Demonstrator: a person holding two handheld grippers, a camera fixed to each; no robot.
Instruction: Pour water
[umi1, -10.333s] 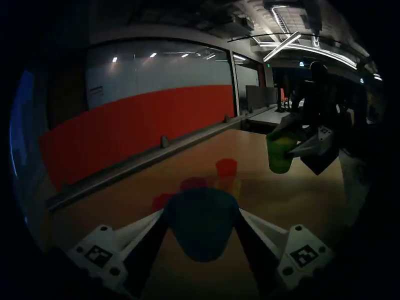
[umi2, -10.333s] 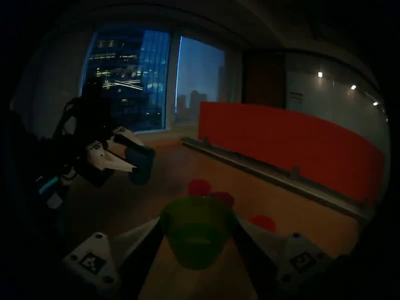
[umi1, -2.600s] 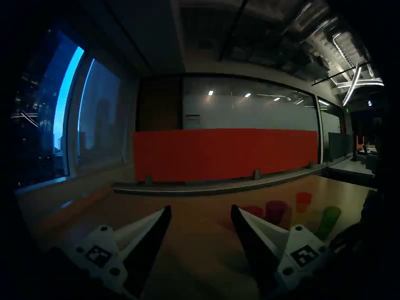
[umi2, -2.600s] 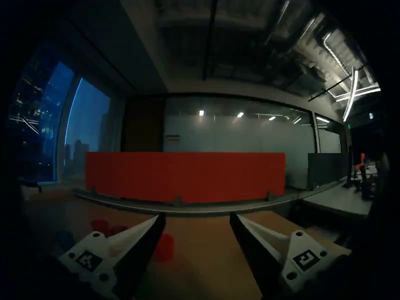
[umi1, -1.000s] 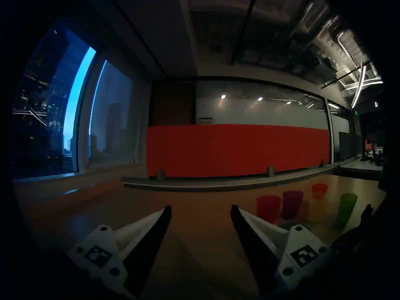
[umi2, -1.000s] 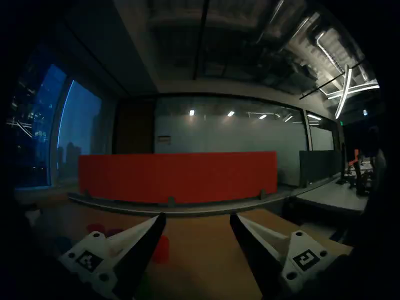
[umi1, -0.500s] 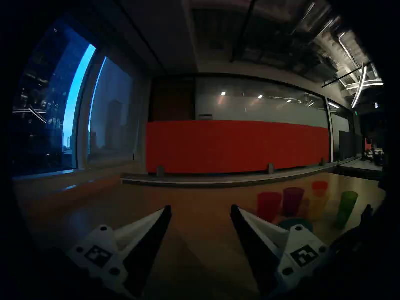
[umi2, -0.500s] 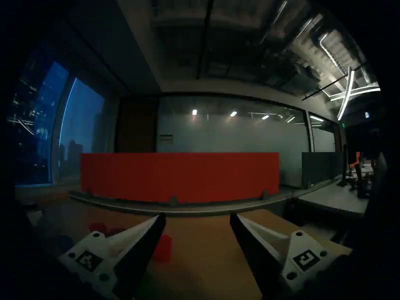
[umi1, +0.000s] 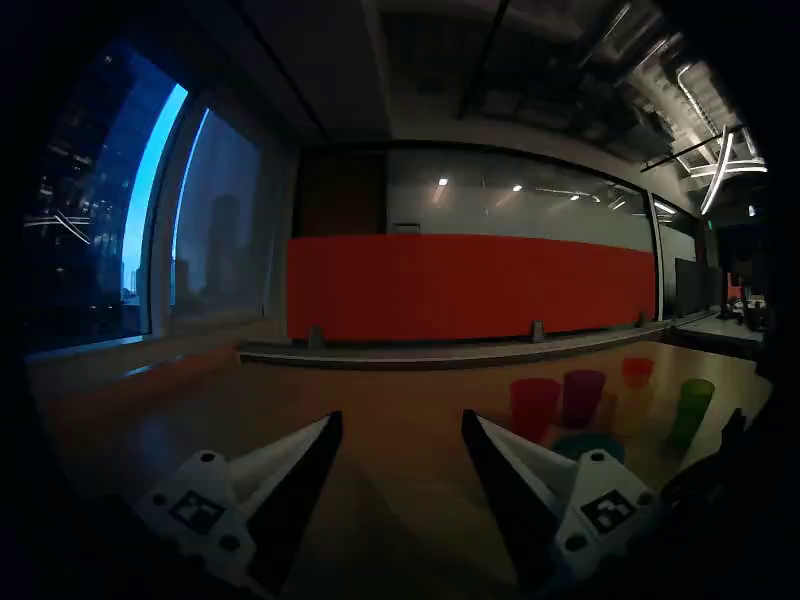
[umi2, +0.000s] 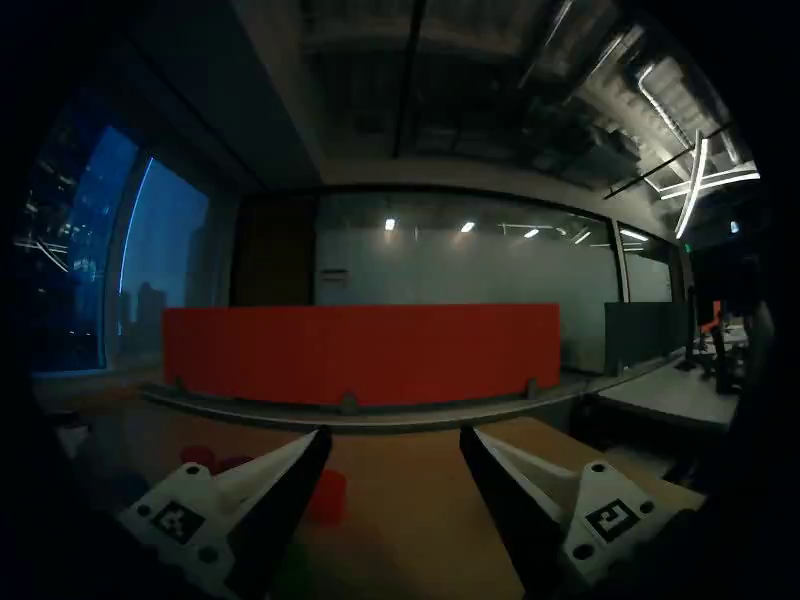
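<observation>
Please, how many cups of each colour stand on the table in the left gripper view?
Red cup: 1
Purple cup: 1
Orange cup: 1
Green cup: 1
Blue cup: 1
Total: 5
A faint yellowish shape near the orange cup is too dim to count.

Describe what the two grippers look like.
The left gripper and right gripper look alike: two pale, wedge-shaped fingers tapering to points, dark on their inner faces, each carrying a square black-and-white marker near its base.
</observation>
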